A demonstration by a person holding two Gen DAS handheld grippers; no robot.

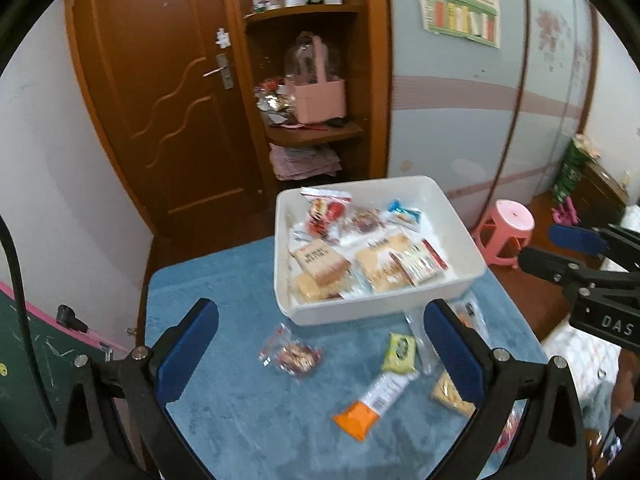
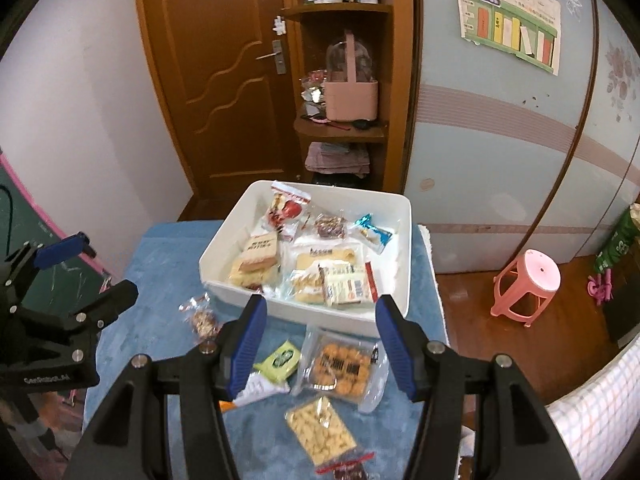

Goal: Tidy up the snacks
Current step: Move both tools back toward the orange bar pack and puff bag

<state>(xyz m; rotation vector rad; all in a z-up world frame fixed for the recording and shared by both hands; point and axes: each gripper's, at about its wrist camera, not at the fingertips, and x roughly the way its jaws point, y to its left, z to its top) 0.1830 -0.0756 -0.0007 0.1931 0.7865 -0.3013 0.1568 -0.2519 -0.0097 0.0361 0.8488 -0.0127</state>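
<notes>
White bin (image 2: 404, 240) on the blue worktop (image 1: 224, 400) already holds most snacks. Left outside, just in front of it: a nut packet (image 1: 294, 354), green packet (image 2: 280, 360), orange bar (image 1: 360, 412), cookie tray (image 2: 340, 366) and cracker bag (image 2: 322, 434). Left gripper (image 1: 320, 344) and right gripper (image 2: 320, 344) both hang apart, empty.

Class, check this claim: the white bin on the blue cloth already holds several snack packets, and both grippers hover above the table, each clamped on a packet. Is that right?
Not quite. The white bin on the blue cloth does hold several packets, but neither the left gripper nor the right gripper holds anything: both wrist views show open jaws with nothing between them. The green packet lies loose on the cloth.
</notes>
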